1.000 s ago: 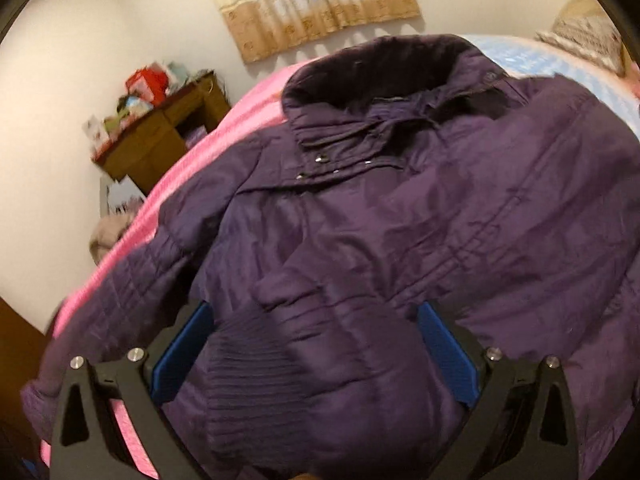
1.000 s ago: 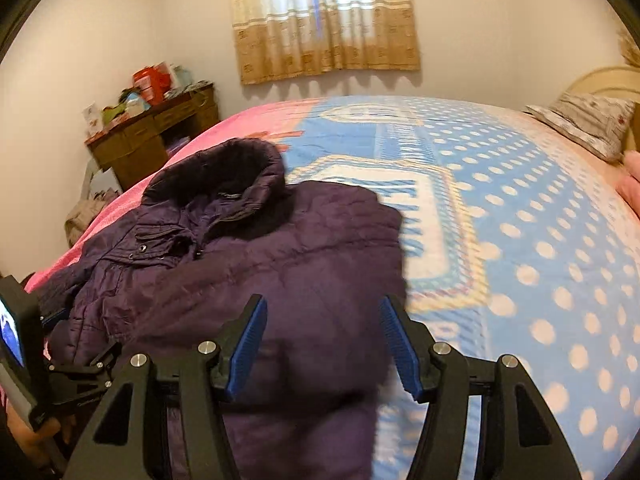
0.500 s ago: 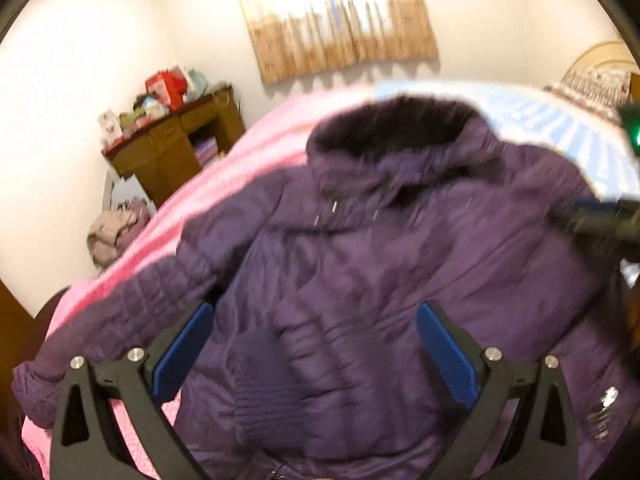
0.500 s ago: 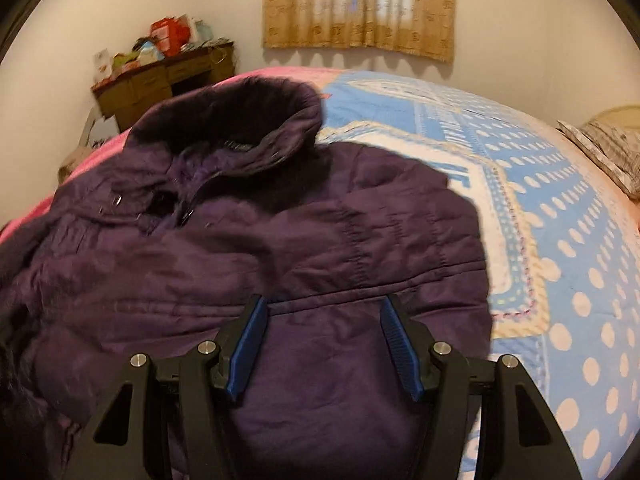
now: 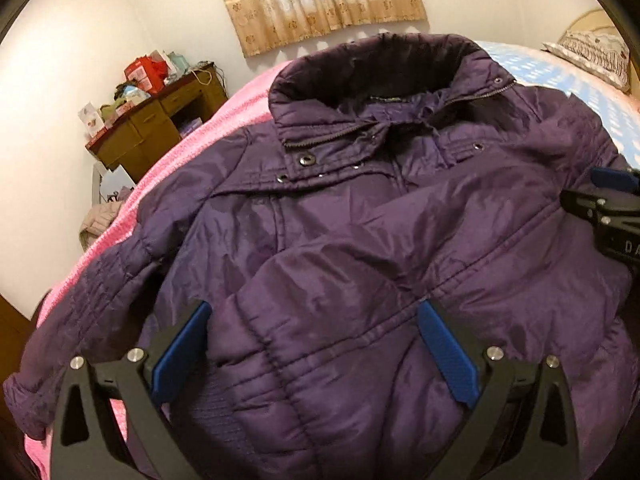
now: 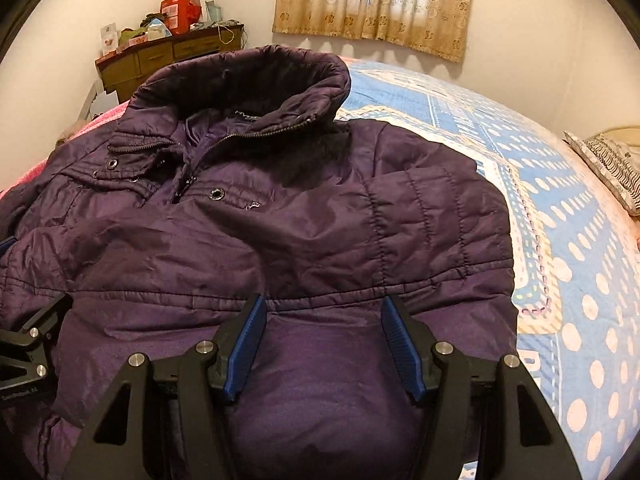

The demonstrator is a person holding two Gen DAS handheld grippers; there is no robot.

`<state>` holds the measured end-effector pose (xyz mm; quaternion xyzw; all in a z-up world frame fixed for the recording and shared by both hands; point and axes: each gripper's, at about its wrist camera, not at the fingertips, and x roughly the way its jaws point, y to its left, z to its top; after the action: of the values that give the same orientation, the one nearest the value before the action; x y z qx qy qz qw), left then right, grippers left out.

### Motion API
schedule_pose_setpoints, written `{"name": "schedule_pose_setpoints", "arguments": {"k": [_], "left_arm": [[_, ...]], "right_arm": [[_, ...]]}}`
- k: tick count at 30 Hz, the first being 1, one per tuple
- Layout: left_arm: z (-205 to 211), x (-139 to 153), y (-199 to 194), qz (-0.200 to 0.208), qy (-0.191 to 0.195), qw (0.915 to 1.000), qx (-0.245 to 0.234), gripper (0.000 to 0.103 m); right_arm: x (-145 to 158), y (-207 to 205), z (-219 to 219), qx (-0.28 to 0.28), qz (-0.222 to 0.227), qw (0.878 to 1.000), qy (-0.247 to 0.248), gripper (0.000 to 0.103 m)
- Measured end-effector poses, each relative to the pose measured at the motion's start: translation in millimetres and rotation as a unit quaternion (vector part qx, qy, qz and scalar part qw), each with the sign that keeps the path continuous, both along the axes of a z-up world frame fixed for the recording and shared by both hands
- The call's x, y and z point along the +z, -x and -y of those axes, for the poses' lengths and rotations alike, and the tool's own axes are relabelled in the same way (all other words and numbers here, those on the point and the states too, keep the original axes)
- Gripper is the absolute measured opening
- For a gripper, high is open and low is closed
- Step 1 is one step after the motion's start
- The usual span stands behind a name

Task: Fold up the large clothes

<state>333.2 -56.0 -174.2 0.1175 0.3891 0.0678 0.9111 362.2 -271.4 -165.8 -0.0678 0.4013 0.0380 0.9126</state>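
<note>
A purple padded jacket (image 5: 360,240) lies front up on the bed, collar (image 5: 384,68) toward the window. One sleeve (image 5: 92,304) trails off to the lower left over the pink blanket. My left gripper (image 5: 314,344) hovers open and wide over the jacket's lower front, with nothing pinched. In the right wrist view the jacket (image 6: 280,232) fills the frame, its right side folded inward near the shoulder. My right gripper (image 6: 323,340) hangs open just over the waist seam; the fabric lies flat under it. Each gripper shows at the edge of the other's view.
The bed has a blue dotted cover (image 6: 560,208) on the right and a pink blanket (image 5: 132,200) on the left. A pillow (image 6: 612,168) lies at the far right. A cluttered wooden desk (image 5: 152,128) stands by the wall under a curtained window (image 6: 376,0).
My right gripper has dropped and closed in on the jacket, which now fills its view. It has also appeared at the right edge of the left wrist view. Both sets of jaws kept their width.
</note>
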Motion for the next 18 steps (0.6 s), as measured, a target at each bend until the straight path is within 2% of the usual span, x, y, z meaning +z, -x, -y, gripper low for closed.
{"name": "schedule_pose_setpoints", "arguments": {"k": [9, 13, 18], "left_arm": [[-17.4, -3.0, -4.6, -0.022, 0.075, 0.997, 0.003, 0.103], [-19.2, -4.5, -6.5, -0.026, 0.086, 0.9959, 0.002, 0.103], [-16.7, -5.4, -6.4, -0.023, 0.083, 0.9963, 0.001, 0.103]], "right_arm": [[-1.6, -3.0, -2.4, 0.002, -0.006, 1.0, 0.001, 0.061], [-1.8, -4.2, -0.9, 0.003, -0.008, 1.0, -0.003, 0.061], [-2.1, -5.2, 0.9, 0.004, -0.011, 1.0, -0.011, 0.061]]}}
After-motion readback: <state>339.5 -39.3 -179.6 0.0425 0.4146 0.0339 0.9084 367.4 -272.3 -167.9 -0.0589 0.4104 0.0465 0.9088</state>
